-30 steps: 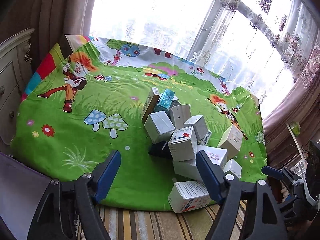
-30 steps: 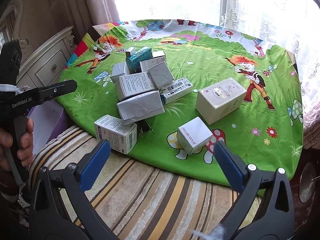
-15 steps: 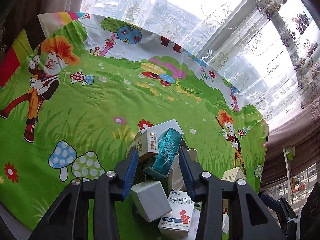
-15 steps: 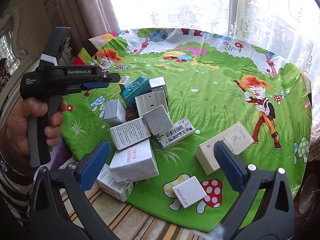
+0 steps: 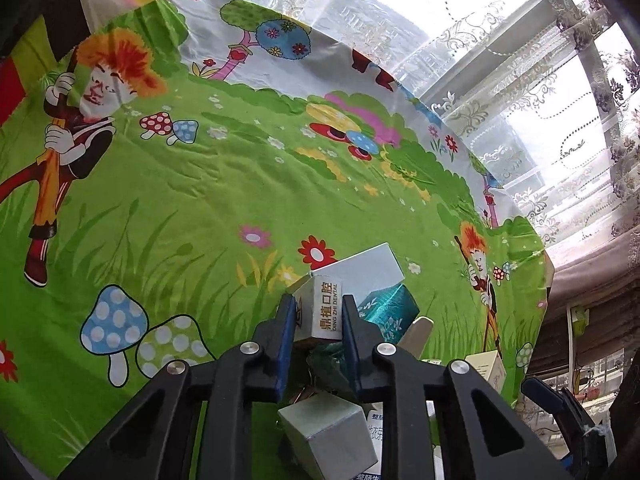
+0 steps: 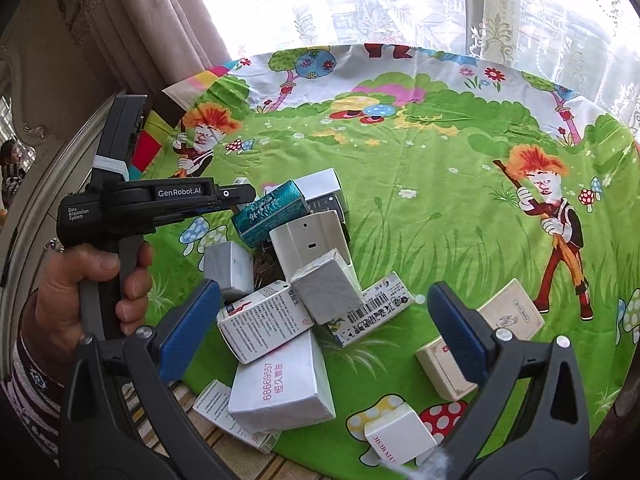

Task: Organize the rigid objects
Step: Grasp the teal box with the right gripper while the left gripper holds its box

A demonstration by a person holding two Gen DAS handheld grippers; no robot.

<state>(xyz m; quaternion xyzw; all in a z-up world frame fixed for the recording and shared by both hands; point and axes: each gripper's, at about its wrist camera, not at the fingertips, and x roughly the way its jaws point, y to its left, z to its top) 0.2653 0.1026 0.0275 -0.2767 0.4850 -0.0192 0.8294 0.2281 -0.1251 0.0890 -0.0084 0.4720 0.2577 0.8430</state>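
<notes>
Right wrist view, box count: about eleven cartons on the cartoon tablecloth; nine heaped together, two lying apart.
Landmark: teal box, tilted near the far top of the heap.
White boxes: several stacked nearer the camera than the teal box, among them a large one printed 68669557 at the heap's near edge.
Grey cubes: two, one on the heap just nearer than the teal box, one to its left.
Barcode carton: flat, right of the heap, nearer than the teal box.
Cream box: well to the right of the teal box, apart from the heap.
JTN MUSIC box: nearest the camera, on a mushroom print, well apart from the teal box.
Left gripper: blue pads clamped on a small DING ZHI DENTAL box, which stands just left of the teal box and touches it.
Right gripper: jaws wide apart, holding nothing, hovering over the near side of the heap.
Left hand: wrapped round the GenRobot.AI handle, left of the teal box.
</notes>
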